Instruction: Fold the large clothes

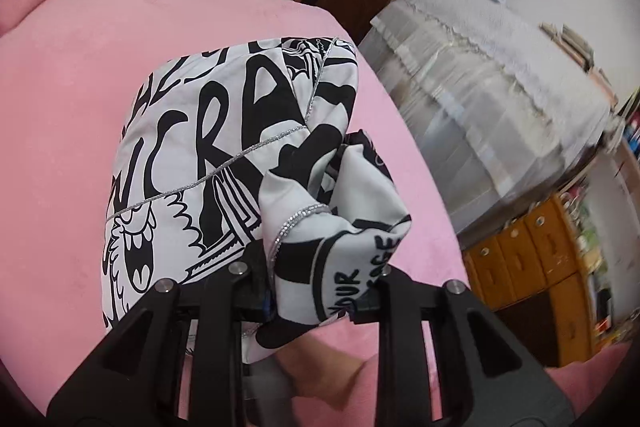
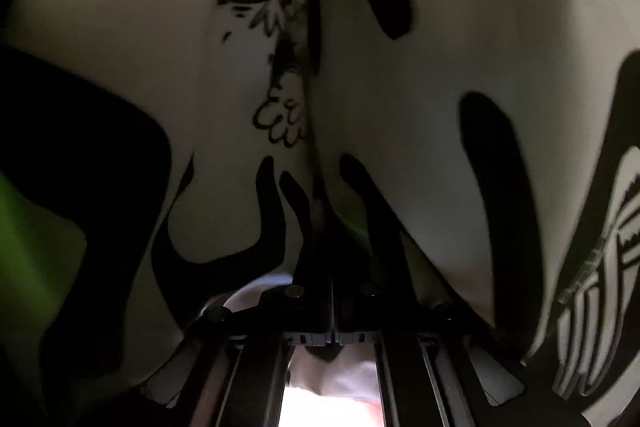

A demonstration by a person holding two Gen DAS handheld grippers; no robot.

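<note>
Over the pink plush bed cover [image 1: 72, 155], the left wrist view shows the black left gripper [image 1: 316, 291] clamped on a bunched corner of the white garment with bold black graffiti print and silver piping [image 1: 208, 147], which lies folded on the bed. Right wrist view: the right gripper [image 2: 333, 247] sits pinched tight, buried in dim folds of that fabric [image 2: 440, 107].

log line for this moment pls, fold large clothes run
stage: mid-fold | left gripper: shut on printed garment | right gripper: shut on printed garment, view covered by cloth | surface: pink bed
</note>
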